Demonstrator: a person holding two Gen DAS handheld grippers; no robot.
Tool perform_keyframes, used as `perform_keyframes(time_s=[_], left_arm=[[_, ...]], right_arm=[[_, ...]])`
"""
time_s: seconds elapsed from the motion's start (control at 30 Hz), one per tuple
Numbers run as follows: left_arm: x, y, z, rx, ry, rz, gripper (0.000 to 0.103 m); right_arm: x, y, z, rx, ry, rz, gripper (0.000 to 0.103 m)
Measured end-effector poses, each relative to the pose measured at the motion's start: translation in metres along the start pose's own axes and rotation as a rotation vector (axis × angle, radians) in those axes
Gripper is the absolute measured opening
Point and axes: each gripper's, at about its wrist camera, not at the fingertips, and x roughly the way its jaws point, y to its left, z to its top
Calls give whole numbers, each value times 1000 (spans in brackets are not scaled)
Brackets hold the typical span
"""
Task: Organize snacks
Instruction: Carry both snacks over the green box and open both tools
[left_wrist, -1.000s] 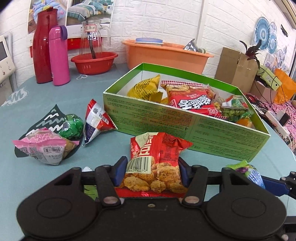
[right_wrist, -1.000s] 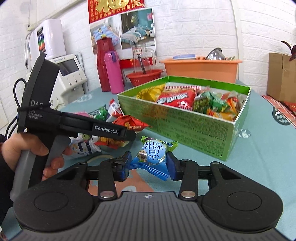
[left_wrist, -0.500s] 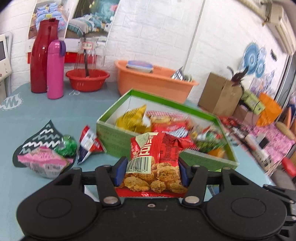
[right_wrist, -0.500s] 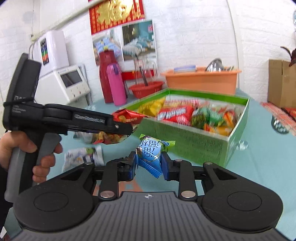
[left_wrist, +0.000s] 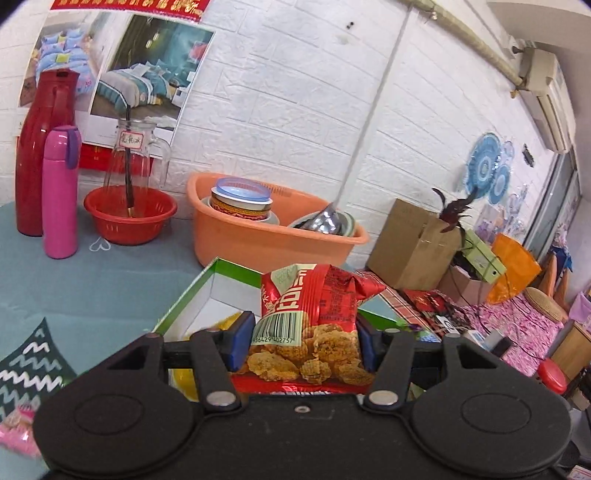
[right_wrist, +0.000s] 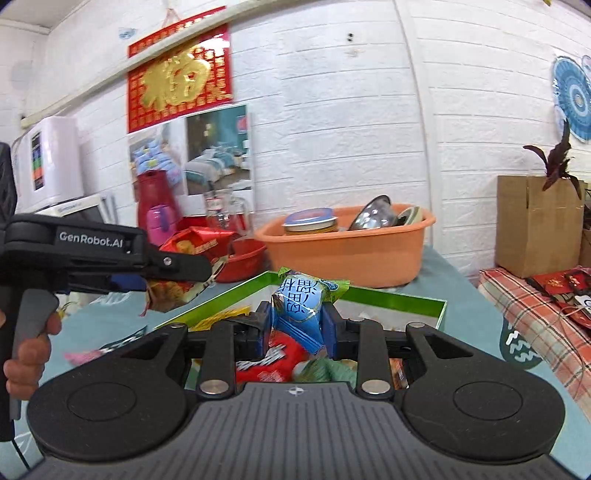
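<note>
My left gripper (left_wrist: 301, 341) is shut on a red snack bag (left_wrist: 310, 325) with fried pieces pictured on it, held above the near left corner of the green box (left_wrist: 192, 295). My right gripper (right_wrist: 297, 325) is shut on a blue and green candy pack (right_wrist: 299, 306), held above the same green box (right_wrist: 399, 295), which holds several snack packs. The left gripper (right_wrist: 177, 266) with its red bag (right_wrist: 195, 243) also shows at the left of the right wrist view.
An orange basin (left_wrist: 266, 236) with dishes stands behind the box. A red bowl (left_wrist: 129, 214), a pink bottle (left_wrist: 59, 192) and a red jug (left_wrist: 40, 147) stand at the back left. A pink snack pack (left_wrist: 14, 432) lies on the table at left. A cardboard box (right_wrist: 535, 225) stands at right.
Both grippers have risen and moved forward with their packs, from the table in front of the box to above it.
</note>
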Motion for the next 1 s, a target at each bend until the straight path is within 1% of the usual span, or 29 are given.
perform_keyframes(time_s=[0.1, 0.23, 0.27, 0.3, 0.33, 0.37, 0.4, 0.43, 0.53, 0.63, 0.7, 0.8, 0.87, 1.0], left_arm=[[26, 7, 8, -14, 10, 18, 90], [56, 13, 12, -28, 32, 22, 91], [62, 14, 11, -29, 35, 20, 91], [69, 17, 9, -28, 45, 13, 93], [72, 20, 7, -31, 52, 11, 103], [73, 23, 4, -39, 59, 11, 103], [72, 25, 2, -46, 57, 10, 103], [69, 27, 0, -49, 46, 9, 103], [62, 29, -1, -48, 38, 25, 103], [49, 27, -1, -56, 33, 19, 103], [33, 23, -1, -43, 15, 11, 103], [4, 16, -3, -28, -8, 15, 103], [-18, 14, -6, -25, -7, 21, 103], [-66, 22, -16, -58, -18, 41, 103]], right_arm=[[19, -14, 5, 29, 3, -11, 51], [45, -22, 9, 54, 12, 13, 52], [52, -21, 9, 54, 17, 27, 55], [59, -20, 9, 49, 28, 41, 60], [67, -19, 7, 36, 54, 48, 65], [75, -17, 5, 16, 91, 45, 89], [78, -15, 1, -2, 118, 29, 100], [77, -15, -3, -21, 116, 17, 103], [64, -16, -4, -28, 85, 34, 103], [56, -16, -2, -37, 83, 18, 103], [47, -14, 0, -38, 78, 12, 103], [29, -11, 1, -15, 64, 15, 103], [12, -4, 2, -3, 55, 22, 103], [-21, 11, 1, 10, 45, 48, 103]])
